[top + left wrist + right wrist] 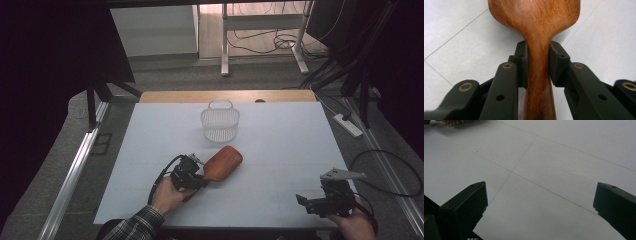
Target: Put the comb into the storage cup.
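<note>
A brown wooden paddle-shaped brush [223,163] lies on the white table, its broad head pointing up and right. My left gripper [192,176] is shut on its narrow handle; in the left gripper view both pads press the wooden handle [538,67] from either side, with the gripper [538,63] centred on it. My right gripper [312,202] rests near the table's front right edge, its jaws wide apart with nothing between them [540,202]. A white mesh basket [220,121] with a handle stands upright beyond the brush, toward the far middle of the table.
The white table top [280,145] has a wooden strip [175,96] along its far edge. A power strip [348,125] lies on the floor at the right. Metal rails run along both sides. Table legs and cables stand on the floor behind.
</note>
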### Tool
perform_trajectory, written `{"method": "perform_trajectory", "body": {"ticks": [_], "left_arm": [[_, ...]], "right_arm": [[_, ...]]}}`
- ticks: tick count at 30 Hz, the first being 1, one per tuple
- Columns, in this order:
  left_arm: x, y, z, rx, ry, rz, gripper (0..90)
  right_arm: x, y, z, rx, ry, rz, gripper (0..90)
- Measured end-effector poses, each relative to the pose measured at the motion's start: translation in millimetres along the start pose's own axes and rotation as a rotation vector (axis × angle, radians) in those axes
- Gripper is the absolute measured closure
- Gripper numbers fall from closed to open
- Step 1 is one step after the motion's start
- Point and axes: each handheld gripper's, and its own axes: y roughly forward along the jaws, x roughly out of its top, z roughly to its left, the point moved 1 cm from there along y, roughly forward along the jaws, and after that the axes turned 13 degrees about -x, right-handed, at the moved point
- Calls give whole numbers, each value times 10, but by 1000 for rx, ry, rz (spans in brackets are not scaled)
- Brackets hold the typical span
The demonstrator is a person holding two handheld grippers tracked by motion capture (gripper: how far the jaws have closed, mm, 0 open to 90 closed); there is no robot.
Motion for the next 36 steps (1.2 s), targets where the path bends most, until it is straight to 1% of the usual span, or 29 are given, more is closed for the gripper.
{"method": "perform_trajectory", "body": {"ticks": [4,5,6,10,11,12,13,15,20,27,28,30,32,34,35,36], "left_arm": [[9,-33,-31,-6,16,-26,713],[13,-54,-46,-3,24,-43,713],[13,-54,-46,-3,24,-43,713],[16,-108,-73,-17,40,-76,713],[16,-123,-80,-26,43,-87,713],[17,-132,-85,-30,45,-91,713],[18,-141,-94,-31,48,-98,713],[20,-157,-107,-30,56,-106,713],[20,-205,-130,-29,69,-131,713],[20,-301,-179,-31,104,-185,712],[20,-301,-179,-31,104,-185,712],[18,-331,-191,-35,117,-205,712],[17,-369,-205,-35,138,-226,712],[18,-376,-209,-34,141,-230,711],[18,-401,-215,-28,149,-244,711],[17,-414,-214,-30,150,-253,712]], "right_arm": [[0,-1,0,-1,1,0,0],[0,-2,1,-2,0,-1,0],[0,-2,1,-2,0,-1,0],[-2,-15,4,1,-4,-12,0],[-3,-20,8,5,-8,-20,0],[-5,-29,20,6,-18,-28,0],[-5,-29,20,6,-18,-28,0],[-5,-28,27,5,-27,-30,0],[-4,-32,26,7,-28,-34,0],[-2,-38,25,8,-24,-39,0],[-2,-42,24,7,-23,-43,0],[-3,-47,22,7,-20,-48,0],[-3,-57,18,11,-18,-57,0],[-1,-59,17,18,-17,-62,0],[0,-59,18,23,-17,-63,0],[10,-57,22,38,-16,-75,0]]}}
